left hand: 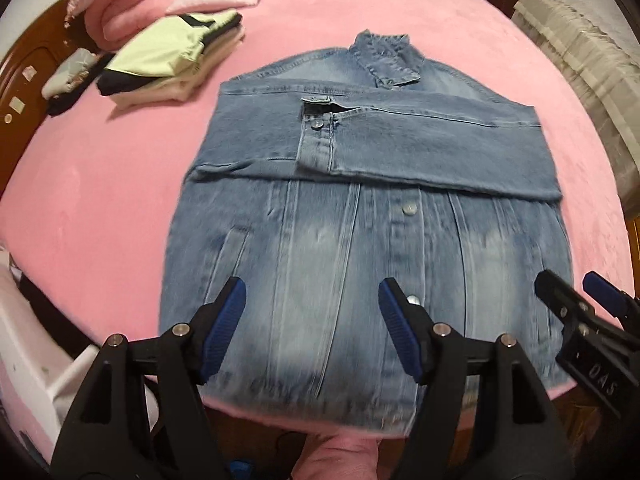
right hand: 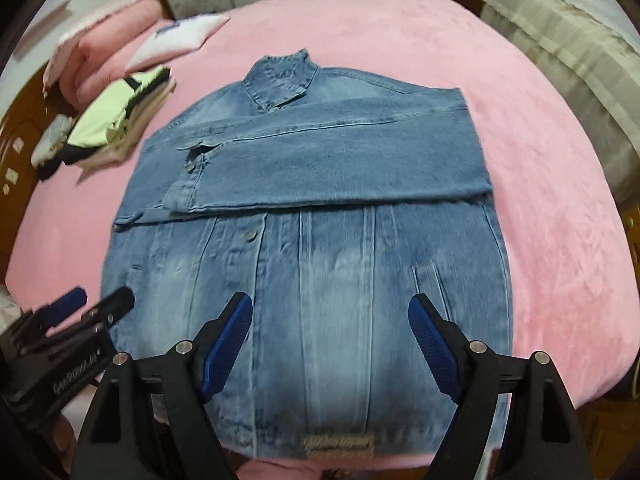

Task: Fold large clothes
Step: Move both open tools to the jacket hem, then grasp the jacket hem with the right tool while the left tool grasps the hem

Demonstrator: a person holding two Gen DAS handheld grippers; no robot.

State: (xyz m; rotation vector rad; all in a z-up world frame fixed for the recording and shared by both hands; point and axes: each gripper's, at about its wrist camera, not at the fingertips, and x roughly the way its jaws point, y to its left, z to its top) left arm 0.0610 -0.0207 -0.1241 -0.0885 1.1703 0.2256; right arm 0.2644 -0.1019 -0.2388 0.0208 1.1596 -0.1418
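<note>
Pink bedspread [left hand: 400, 20] covered the bed, with a stack of folded clothes [left hand: 168, 60] at the upper left of the frame. Centre frame lay the denim jacket [left hand: 360, 248], front up, both sleeves [left hand: 420, 148] folded across its chest, collar [left hand: 384, 60] toward the top. Above its hem hovered the left gripper [left hand: 312, 328] and right gripper [right hand: 330, 344], jaws apart, nothing between them.
</note>
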